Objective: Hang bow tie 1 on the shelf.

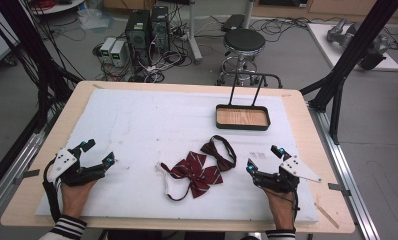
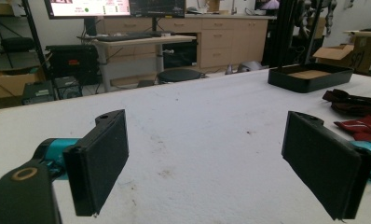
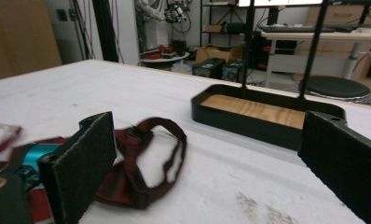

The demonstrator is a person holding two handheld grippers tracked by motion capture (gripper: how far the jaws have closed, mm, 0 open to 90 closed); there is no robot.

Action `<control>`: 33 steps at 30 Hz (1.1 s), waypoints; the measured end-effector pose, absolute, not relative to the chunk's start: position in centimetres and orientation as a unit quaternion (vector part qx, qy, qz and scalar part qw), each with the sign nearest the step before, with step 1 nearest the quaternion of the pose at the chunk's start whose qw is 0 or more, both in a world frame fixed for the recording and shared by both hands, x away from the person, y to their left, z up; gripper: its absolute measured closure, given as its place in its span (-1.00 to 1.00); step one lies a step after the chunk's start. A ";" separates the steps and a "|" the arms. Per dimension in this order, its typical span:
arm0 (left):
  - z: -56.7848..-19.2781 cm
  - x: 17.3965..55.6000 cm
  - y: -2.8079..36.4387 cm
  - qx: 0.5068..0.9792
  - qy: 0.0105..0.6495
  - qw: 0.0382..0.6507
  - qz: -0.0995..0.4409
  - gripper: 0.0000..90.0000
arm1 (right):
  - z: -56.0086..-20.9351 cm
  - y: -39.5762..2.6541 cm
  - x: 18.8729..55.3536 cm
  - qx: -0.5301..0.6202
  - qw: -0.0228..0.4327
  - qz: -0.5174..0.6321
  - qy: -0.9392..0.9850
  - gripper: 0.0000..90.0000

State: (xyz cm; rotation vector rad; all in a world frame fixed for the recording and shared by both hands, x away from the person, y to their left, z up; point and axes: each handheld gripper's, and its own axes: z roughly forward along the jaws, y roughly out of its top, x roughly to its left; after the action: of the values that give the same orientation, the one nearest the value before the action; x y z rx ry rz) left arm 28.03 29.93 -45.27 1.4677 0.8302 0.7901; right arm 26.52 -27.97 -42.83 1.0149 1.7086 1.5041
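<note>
Right tongs [image 1: 265, 159] gaping, bow ties [image 1: 199, 167] just left, untouched

Mat [image 1: 152, 120] on the table [image 1: 37, 165], tray [image 1: 242, 117] at its far right, two bow ties touching at mid-front, small tie [image 1: 219, 152] behind and right of big tie [image 1: 196, 171], stool [image 1: 244, 42] behind the table.

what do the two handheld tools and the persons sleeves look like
Both the left tool and the right tool are black, with two flat rectangular black jaws faced in rough dark padding, teal fittings at the jaw bases, and a pale grey three-cornered plate on top. A black cable trails from each. The sleeves have black and white striped cuffs.
</note>
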 end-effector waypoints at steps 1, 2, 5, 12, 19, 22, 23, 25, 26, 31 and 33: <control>-45.3 28.0 29.9 0.632 0.357 0.597 0.341 -0.67 | -42.3 -27.7 26.4 0.387 0.313 0.573 0.651 -0.92; -45.3 28.0 29.9 0.632 0.357 0.597 0.341 -0.67 | -41.8 -27.5 26.3 0.385 0.309 0.576 0.652 -0.92; -45.3 28.0 30.0 0.632 0.358 0.597 0.341 -0.67 | -40.5 -26.4 26.1 0.370 0.292 0.583 0.662 -0.92; -45.3 28.0 30.0 0.629 0.360 0.599 0.341 -0.67 | -37.7 -23.9 26.5 0.348 0.252 0.550 0.716 -0.92; -45.3 28.0 30.0 0.628 0.361 0.599 0.341 -0.67 | -36.2 -21.4 26.8 0.317 0.202 0.523 0.765 -0.91; -45.3 28.0 30.0 0.628 0.360 0.600 0.342 -0.67 | -35.9 -20.3 27.0 0.303 0.186 0.513 0.781 -0.89; -45.3 28.0 30.0 0.627 0.362 0.600 0.341 -0.67 | -35.9 -19.9 27.1 0.299 0.182 0.507 0.787 -0.89; -45.3 28.0 30.0 0.627 0.361 0.600 0.341 -0.67 | -35.8 -18.7 27.3 0.294 0.166 0.486 0.806 -0.87; -45.3 28.0 30.0 0.627 0.362 0.600 0.341 -0.67 | -35.8 -18.2 27.3 0.292 0.166 0.477 0.812 -0.87; -45.3 28.0 30.0 0.626 0.362 0.600 0.341 -0.67 | -36.1 -16.7 27.7 0.287 0.148 0.460 0.828 -0.87; -45.3 28.0 30.0 0.628 0.360 0.600 0.342 -0.67 | -36.3 -15.9 28.0 0.288 0.139 0.448 0.835 -0.87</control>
State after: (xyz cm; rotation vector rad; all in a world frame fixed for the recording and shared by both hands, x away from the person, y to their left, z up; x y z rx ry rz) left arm 27.98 30.01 -45.29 1.4549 0.8346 0.7929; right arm 27.95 -15.91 -36.29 0.8337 2.4141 1.2949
